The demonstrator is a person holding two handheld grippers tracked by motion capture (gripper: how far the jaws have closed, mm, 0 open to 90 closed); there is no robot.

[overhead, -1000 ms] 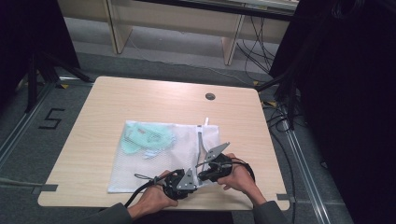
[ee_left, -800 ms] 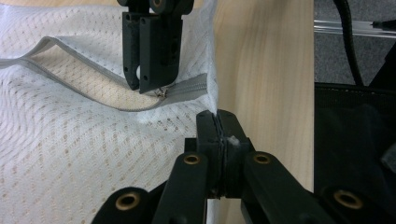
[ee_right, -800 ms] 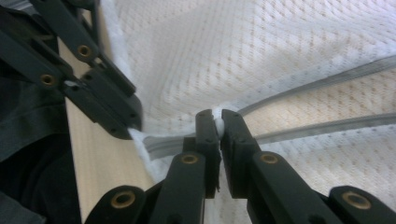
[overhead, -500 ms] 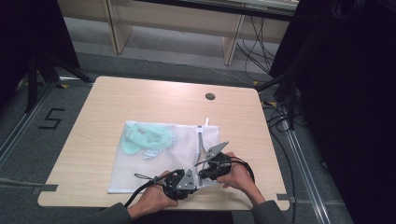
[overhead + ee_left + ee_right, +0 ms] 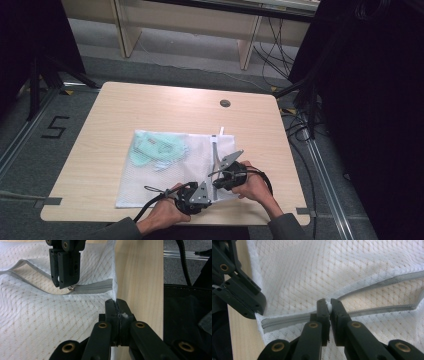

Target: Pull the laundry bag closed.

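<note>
Both grippers work the near right corner of the white mesh laundry bag [image 5: 170, 170] lying flat on the table [image 5: 150, 110]; left gripper [image 5: 117, 305] is clamped on the bag's corner edge; right gripper [image 5: 327, 305] pinches the zipper pull [image 5: 328, 306]; the zipper [image 5: 372, 295] runs away from the left gripper, toward the far edge, partly open; a pale green garment [image 5: 157, 149] sits inside.

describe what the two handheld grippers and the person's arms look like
Both the left gripper and the right gripper are black, each topped by a grey three-cornered plate and trailing a black cable. Up close, each has two flat black jaws on linked black arms with brass-coloured pivot pins. The person's hands are bare, and grey sleeves cover the forearms.
</note>
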